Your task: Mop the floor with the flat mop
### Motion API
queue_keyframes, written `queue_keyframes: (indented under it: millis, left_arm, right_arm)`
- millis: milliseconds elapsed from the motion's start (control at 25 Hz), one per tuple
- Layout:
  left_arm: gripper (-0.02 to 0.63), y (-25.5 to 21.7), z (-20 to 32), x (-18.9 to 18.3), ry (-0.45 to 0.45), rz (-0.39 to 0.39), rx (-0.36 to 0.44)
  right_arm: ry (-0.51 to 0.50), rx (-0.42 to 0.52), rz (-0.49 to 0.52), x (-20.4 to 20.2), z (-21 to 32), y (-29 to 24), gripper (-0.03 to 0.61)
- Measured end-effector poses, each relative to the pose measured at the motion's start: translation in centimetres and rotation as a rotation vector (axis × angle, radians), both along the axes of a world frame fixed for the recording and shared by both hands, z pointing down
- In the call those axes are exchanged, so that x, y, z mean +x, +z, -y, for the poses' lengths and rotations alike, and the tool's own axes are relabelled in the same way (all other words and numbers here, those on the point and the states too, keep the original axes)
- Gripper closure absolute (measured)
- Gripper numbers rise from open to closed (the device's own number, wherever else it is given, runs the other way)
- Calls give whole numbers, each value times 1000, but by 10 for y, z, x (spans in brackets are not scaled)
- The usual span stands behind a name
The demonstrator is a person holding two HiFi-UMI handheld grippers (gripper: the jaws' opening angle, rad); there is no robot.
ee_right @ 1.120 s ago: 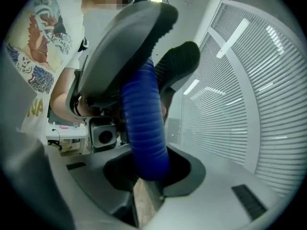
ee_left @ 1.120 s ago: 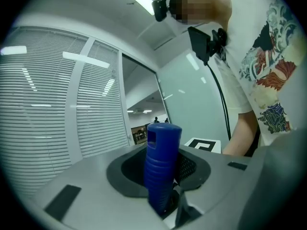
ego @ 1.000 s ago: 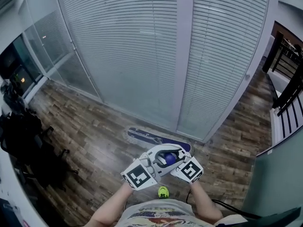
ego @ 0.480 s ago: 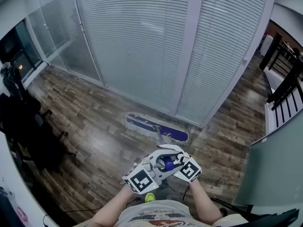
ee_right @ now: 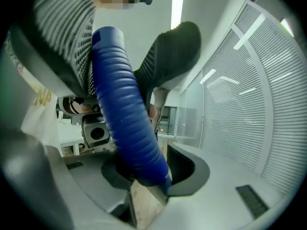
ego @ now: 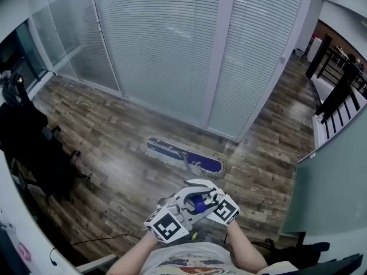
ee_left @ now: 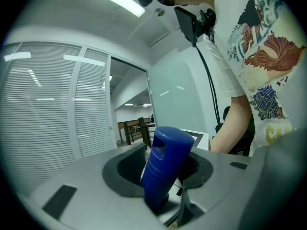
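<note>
Left tongs (ego: 188, 198) and right tongs (ego: 209, 198) meet on the blue handle (ego: 198, 203). Both have just eased wider, though they seem to grip it yet. The mop head (ego: 183, 156) lies flat on the wood floor (ego: 103, 136), now drawn back from the blinds (ego: 166, 44): a pull stroke.

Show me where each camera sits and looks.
Head view: on the head, steeply down at flat mop and floor; forearms, left gripper, right gripper show.
Left gripper view: on that gripper, toward the person's shirt and arm.
Right gripper view: on that gripper, toward blinds; shirt edge shows.
Shared: blue handle, between both grippers' jaws, which have just been opening.
</note>
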State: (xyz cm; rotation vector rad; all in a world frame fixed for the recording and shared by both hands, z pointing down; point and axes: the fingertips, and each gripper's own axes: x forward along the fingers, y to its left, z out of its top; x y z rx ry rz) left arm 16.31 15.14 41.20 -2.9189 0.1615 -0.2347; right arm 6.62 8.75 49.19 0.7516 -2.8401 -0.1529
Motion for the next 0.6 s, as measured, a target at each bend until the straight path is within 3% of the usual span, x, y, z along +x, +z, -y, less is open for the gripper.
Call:
queue_keyframes:
  millis: [200, 360, 480, 600]
  left_arm:
    - [463, -1, -51, -3, -29, 7, -11]
    - [459, 2, -103, 9, -55, 7, -18]
    - [457, 4, -148, 21, -54, 22, -7]
    - [456, 7, -192, 31, -69, 28, -12]
  right_arm:
    - [-5, -34, 73, -8, -53, -6, 439]
    - [-31, -30, 27, 4, -108, -1, 437]
    - [-21, -23, 98, 13, -151, -9, 437]
    - [-42, -29, 84, 22, -197, -5, 437]
